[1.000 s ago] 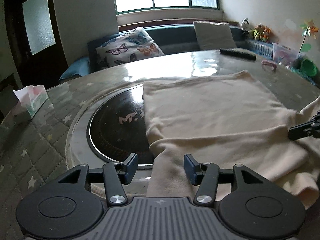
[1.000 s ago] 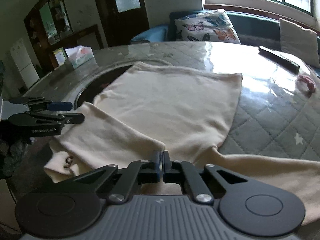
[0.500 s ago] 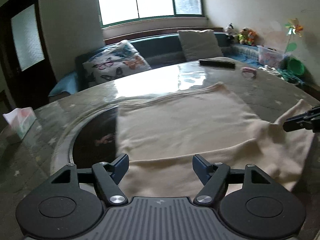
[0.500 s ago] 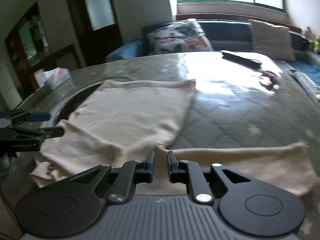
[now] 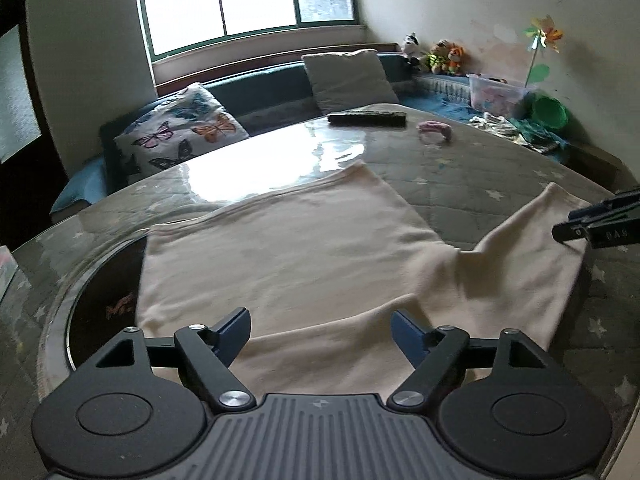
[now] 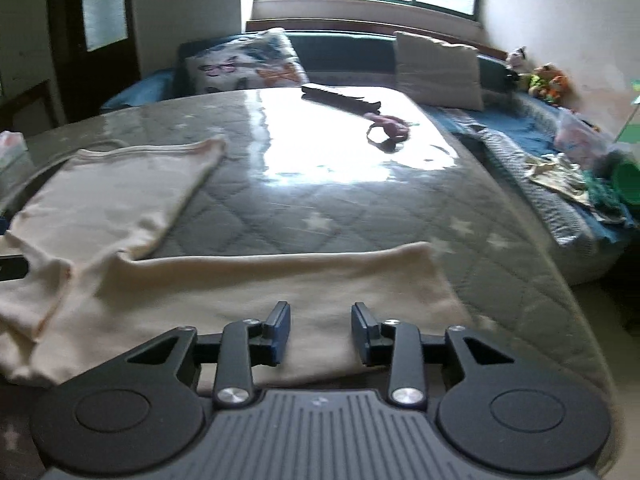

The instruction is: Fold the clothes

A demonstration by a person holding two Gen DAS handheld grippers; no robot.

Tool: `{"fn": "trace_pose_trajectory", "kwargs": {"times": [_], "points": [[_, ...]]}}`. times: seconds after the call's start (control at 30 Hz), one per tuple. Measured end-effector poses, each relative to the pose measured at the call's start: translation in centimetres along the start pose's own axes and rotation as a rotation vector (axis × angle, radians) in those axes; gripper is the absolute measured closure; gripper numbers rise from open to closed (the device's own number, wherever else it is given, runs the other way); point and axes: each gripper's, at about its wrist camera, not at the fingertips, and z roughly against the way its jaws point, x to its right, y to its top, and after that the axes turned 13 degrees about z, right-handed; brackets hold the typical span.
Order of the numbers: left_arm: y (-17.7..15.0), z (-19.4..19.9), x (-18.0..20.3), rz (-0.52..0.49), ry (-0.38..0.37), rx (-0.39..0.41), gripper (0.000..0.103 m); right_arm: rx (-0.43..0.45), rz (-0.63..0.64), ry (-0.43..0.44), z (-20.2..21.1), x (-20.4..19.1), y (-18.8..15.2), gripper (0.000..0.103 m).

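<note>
Nearest in the left wrist view, the left gripper [image 5: 320, 330] spread wide, blue pads apart, nothing between them, poised over the near hem of the cream garment [image 5: 280, 256]. Nearest in the right wrist view, the right gripper [image 6: 320, 330] likewise parted and empty, above the outstretched sleeve [image 6: 260, 292]. Same right gripper [image 5: 600, 224] poking in from the right edge of the left view, mostly cut off, tips over the sleeve's end; contact impossible to confirm.

Garment spread flat on the round quilted table [image 5: 460, 172], body towards the left, sleeve running out to the right. Left part of the body draped over a dark round inset [image 5: 104, 292] in the tabletop, lettering there blurred and half covered. Near edge of the cloth hidden behind both gripper housings.

Farther back, a dark remote control [image 5: 367, 118] and a pink hair tie [image 5: 435, 128] on the glare-washed far side of the table. Beyond, a butterfly cushion [image 5: 180, 136] and a plain cushion [image 5: 348, 76] on the bench. Tissue box [image 6: 12, 148] cropped at the left edge.
</note>
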Motion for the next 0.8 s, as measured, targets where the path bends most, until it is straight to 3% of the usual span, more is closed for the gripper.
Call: {"fn": "trace_pose_trajectory", "kwargs": {"times": [0.43,0.8], "points": [[0.2,-1.1,2.1,-0.031,-0.018,-0.028,0.019,-0.007,0.007,-0.128,0.0,1.8,-1.0,0.058],[0.3,-1.8,2.9,-0.046,-0.022,-0.040,0.019,0.006,-0.029,-0.125,0.0,2.8,-1.5,0.058]]}}
